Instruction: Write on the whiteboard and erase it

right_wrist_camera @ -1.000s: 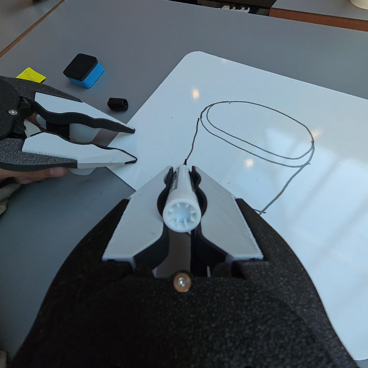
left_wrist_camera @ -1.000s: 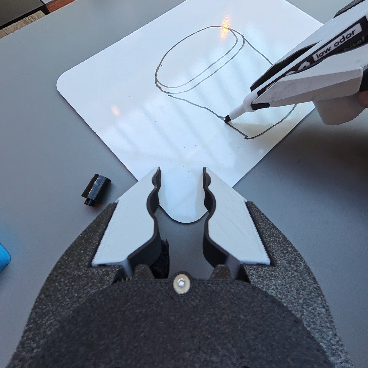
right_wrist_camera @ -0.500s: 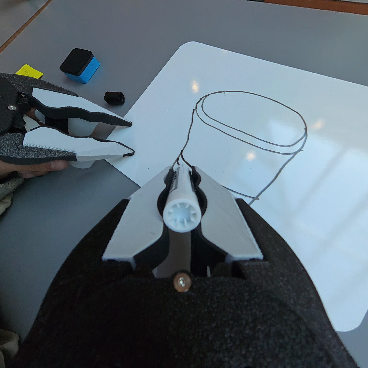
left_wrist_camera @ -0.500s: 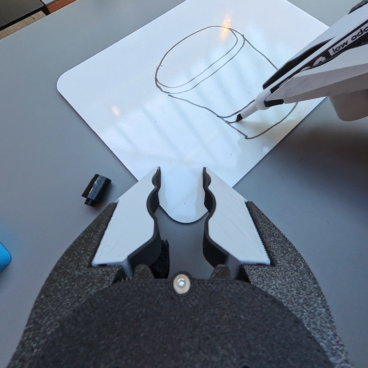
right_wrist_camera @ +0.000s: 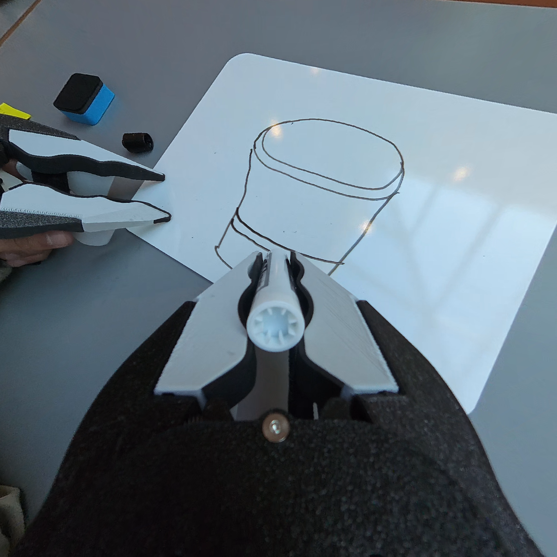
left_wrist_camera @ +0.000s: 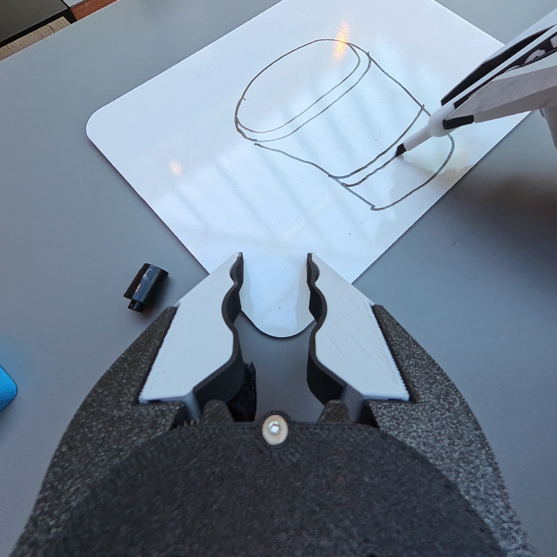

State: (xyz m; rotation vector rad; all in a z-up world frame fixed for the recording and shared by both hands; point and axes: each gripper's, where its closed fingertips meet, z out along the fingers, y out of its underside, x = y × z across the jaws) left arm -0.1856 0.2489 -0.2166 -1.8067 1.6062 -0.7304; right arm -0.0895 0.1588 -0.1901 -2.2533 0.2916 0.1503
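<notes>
Right gripper [right_wrist_camera: 272,256] is clamped tight on a white marker [right_wrist_camera: 275,304] running lengthwise between its jaws, black tip [left_wrist_camera: 400,149] touching the whiteboard [left_wrist_camera: 211,144] on the drawn cup outline [right_wrist_camera: 316,193]. Left gripper [left_wrist_camera: 273,259] sits with jaws spread, empty, straddling the board's near corner. Black cap [left_wrist_camera: 145,287] lies just beside it on the grey table [left_wrist_camera: 60,211], blue eraser [right_wrist_camera: 84,99] farther out.

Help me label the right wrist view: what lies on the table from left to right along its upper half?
Yellow scrap → blue block with a black top → black marker cap → white board with the drawn cylinder.
</notes>
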